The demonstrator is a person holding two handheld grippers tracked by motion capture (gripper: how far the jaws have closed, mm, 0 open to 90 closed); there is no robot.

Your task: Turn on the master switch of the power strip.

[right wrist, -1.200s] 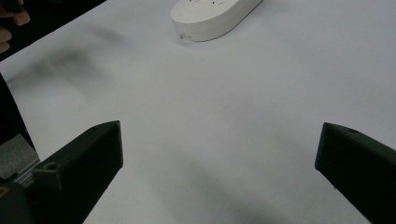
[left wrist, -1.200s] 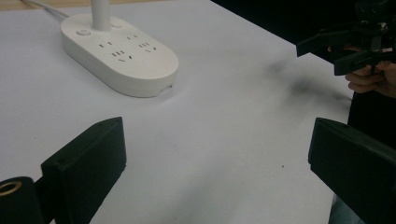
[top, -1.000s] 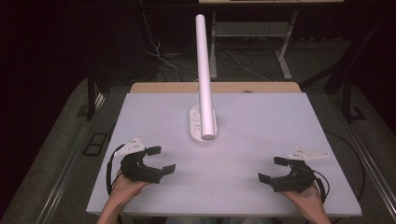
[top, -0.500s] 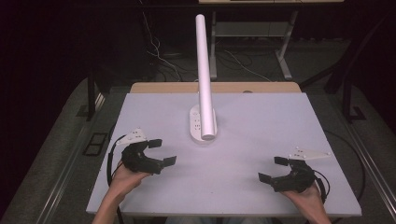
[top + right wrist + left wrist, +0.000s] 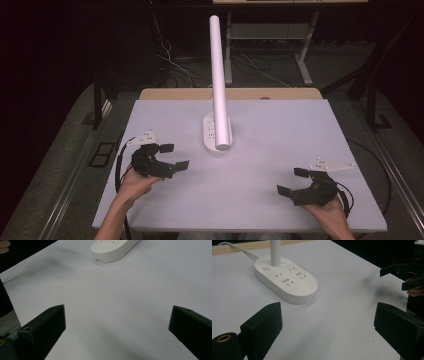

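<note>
A white oval power strip lies mid-table, with a tall white tube rising from it. In the left gripper view the power strip shows its sockets and a white cord running off to the far left. My left gripper is held open a little left of and nearer than the strip, nothing between its jaws. My right gripper stands open near the front right of the table, pointing left across bare tabletop. The strip's end lies far ahead in the right gripper view.
The pale table top has a wooden strip along its far edge. Beyond it stand desk legs and cables on a dark floor. The other hand's gripper shows at the right in the left gripper view.
My left gripper has moved forward and slightly right, toward the power strip. The right gripper has stayed where it was.
</note>
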